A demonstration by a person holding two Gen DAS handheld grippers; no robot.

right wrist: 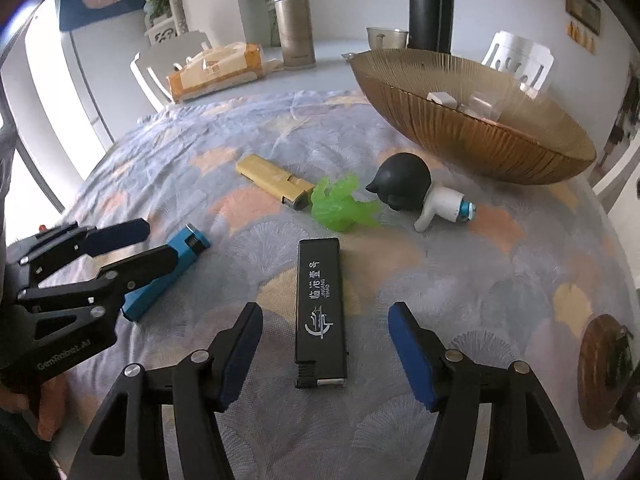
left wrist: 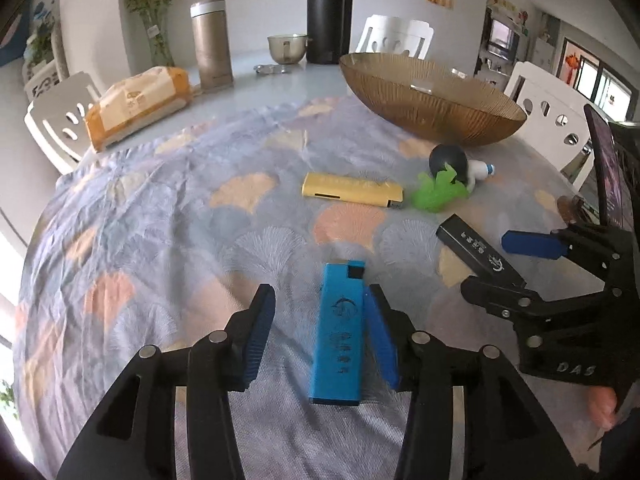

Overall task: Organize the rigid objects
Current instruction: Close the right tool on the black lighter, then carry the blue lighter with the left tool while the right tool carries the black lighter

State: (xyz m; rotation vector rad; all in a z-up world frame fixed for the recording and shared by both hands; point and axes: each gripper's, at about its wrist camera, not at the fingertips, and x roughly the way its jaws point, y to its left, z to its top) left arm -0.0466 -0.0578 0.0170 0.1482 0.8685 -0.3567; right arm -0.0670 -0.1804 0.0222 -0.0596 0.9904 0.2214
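Note:
A blue lighter [left wrist: 340, 332] lies on the patterned cloth between the fingers of my open left gripper [left wrist: 320, 312], close to the right finger; it also shows in the right wrist view [right wrist: 164, 272]. A black lighter [right wrist: 320, 308] lies between the fingers of my open right gripper [right wrist: 326, 328], touching neither; the left wrist view shows it too [left wrist: 480, 256]. A yellow lighter [left wrist: 352, 190] [right wrist: 276, 182], a green toy [left wrist: 440, 192] [right wrist: 340, 208] and a black-and-white figurine [left wrist: 456, 166] [right wrist: 420, 194] lie farther back. A ribbed amber bowl [left wrist: 432, 108] [right wrist: 480, 132] holds small white items.
At the table's far side stand a gold thermos [left wrist: 211, 44], a black flask [left wrist: 329, 12], a glass cup [left wrist: 286, 48] and an orange tissue pack [left wrist: 136, 104]. White chairs [left wrist: 548, 108] surround the table. A round wooden coaster [right wrist: 604, 368] lies at the right.

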